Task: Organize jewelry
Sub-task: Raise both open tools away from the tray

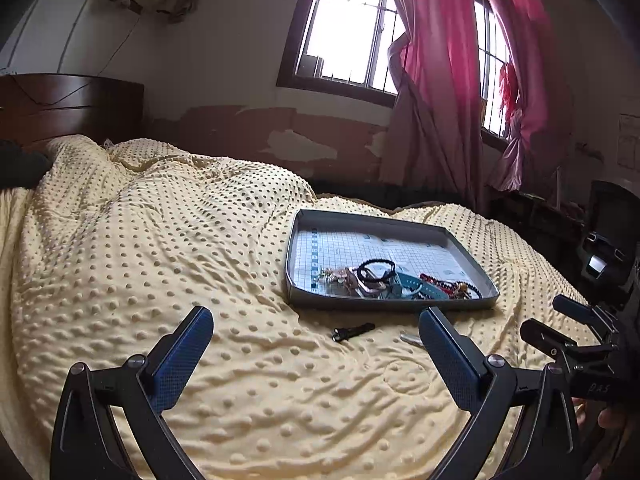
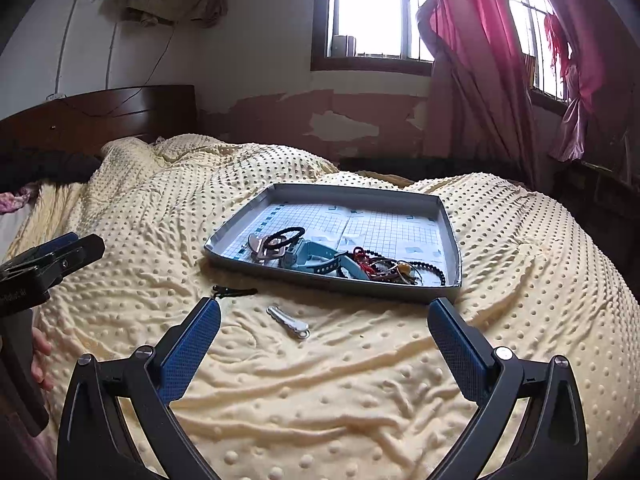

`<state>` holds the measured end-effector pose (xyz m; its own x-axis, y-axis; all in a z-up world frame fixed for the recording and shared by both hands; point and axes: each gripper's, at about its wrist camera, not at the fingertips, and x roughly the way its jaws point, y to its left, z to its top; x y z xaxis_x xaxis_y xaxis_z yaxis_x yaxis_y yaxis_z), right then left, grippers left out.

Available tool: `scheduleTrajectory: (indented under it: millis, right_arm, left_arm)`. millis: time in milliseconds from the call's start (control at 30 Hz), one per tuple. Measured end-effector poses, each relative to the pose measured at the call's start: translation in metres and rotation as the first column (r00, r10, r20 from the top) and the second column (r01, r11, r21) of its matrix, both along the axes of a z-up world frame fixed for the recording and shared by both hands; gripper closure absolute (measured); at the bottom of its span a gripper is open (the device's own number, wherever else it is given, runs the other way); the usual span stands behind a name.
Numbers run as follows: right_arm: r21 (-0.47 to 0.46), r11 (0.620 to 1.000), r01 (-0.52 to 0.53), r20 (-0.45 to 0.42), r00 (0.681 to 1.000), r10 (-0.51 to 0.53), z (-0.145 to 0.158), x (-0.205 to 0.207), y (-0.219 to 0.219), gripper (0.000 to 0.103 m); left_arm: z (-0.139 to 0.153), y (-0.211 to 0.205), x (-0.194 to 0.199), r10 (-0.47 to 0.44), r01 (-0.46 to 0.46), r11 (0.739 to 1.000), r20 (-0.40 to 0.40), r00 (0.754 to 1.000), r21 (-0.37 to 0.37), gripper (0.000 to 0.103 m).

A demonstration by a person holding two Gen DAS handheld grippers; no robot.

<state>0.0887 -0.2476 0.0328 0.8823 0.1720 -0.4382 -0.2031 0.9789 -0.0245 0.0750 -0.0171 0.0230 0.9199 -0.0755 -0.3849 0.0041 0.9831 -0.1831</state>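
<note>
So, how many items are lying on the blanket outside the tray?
2: a black clip near the tray's front edge, and a silver key just right of it. The gripper fingers could hide more.

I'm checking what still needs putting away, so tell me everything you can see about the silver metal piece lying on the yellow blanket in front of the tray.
The small silver metal clip-like piece is flat and elongated, with a little ring at its nearer end. It lies loose and diagonal on the dotted yellow blanket, just outside the near rim of the shallow grey tray, right of the thin black clip. Nothing else touches it; the open right gripper hangs nearby, jaws spread wide.
</note>
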Motion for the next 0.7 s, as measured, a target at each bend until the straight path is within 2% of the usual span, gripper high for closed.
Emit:
scheduleTrajectory:
  millis: [200,400,600,700]
  right_arm:
    - [0.007,1.0,0.004,-0.093,0.996,-0.004,-0.014,-0.003,0.0,0.001]
    - [0.015,1.0,0.019,-0.193,0.981,-0.016,-0.032,0.003,0.001,0.001]
    - [0.003,0.999,0.034,-0.252,0.967,-0.033,-0.042,0.014,0.005,0.001]
    - [-0.014,0.999,0.046,-0.267,0.962,-0.048,-0.045,0.021,0.006,0.001]
  left_arm:
    - [-0.009,-0.002,0.0,-0.018,0.019,0.999,-0.052,0.998,0.028,0.0]
    - [-0.017,0.0,0.003,-0.049,0.051,0.998,-0.106,0.993,0.02,0.0]
    - [-0.024,-0.007,0.009,-0.048,0.058,0.996,-0.134,0.99,0.067,0.0]
    - [-0.027,-0.006,0.015,-0.051,0.061,0.996,-0.153,0.987,0.06,0.0]
